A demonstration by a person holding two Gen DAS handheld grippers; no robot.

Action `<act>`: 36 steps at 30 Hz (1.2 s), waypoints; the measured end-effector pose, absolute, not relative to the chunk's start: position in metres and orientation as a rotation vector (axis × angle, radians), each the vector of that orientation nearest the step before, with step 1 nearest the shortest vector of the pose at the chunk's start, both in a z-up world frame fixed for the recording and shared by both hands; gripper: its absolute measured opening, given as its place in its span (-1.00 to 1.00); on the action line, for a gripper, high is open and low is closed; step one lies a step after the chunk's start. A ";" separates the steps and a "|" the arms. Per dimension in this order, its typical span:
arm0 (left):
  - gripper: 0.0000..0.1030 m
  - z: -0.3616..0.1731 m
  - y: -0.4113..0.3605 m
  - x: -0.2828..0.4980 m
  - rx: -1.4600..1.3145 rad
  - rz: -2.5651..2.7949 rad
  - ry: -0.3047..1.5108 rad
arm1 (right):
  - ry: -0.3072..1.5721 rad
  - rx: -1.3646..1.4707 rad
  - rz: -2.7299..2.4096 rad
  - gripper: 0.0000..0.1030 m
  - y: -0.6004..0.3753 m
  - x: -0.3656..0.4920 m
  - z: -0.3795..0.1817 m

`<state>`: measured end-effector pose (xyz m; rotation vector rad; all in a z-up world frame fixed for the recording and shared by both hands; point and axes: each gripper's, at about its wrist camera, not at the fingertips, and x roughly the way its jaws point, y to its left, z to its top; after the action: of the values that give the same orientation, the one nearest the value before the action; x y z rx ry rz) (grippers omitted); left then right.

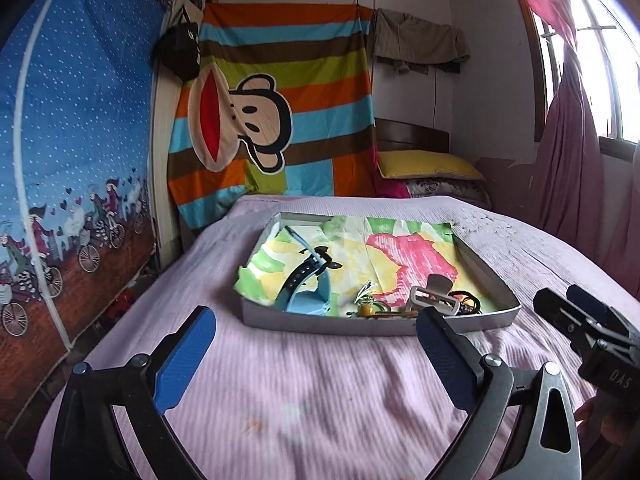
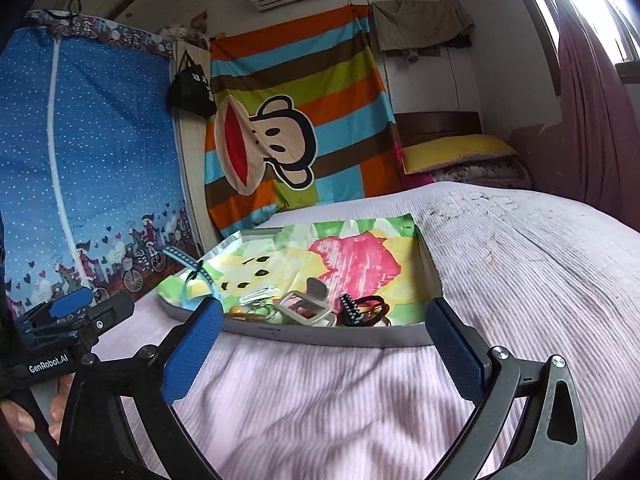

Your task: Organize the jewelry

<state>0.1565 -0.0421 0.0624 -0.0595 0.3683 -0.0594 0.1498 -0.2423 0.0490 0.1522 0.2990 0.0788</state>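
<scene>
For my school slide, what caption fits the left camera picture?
Open left gripper faces a tray of jewelry on a bed.

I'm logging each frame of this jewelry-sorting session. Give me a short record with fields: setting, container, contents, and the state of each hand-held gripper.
setting: bed with a pink ribbed bedspread
container: shallow grey tray on the bed, lined with colourful paper
contents: blue watch, grey claw clip, black hair ties, orange bead piece, all clustered near the tray's front edge
left hand-held gripper: open, empty, short of the tray
right hand-held gripper: open, empty, short of the tray
</scene>
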 end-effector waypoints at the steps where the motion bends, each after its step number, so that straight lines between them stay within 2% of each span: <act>1: 0.97 0.062 -0.041 0.152 -0.062 -0.059 0.364 | 0.296 0.145 0.079 0.92 -0.241 0.144 0.050; 21: 0.99 0.038 -0.034 0.077 -0.040 -0.061 0.318 | 0.287 0.150 0.050 0.97 -0.228 0.066 0.029; 36: 0.99 0.014 -0.024 0.074 -0.055 -0.024 0.349 | 0.321 0.120 0.025 0.97 -0.220 0.065 0.015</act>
<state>0.0739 -0.0242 0.0143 -0.0553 0.3492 -0.0241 0.0650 -0.2199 0.0152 0.1201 0.3215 0.0251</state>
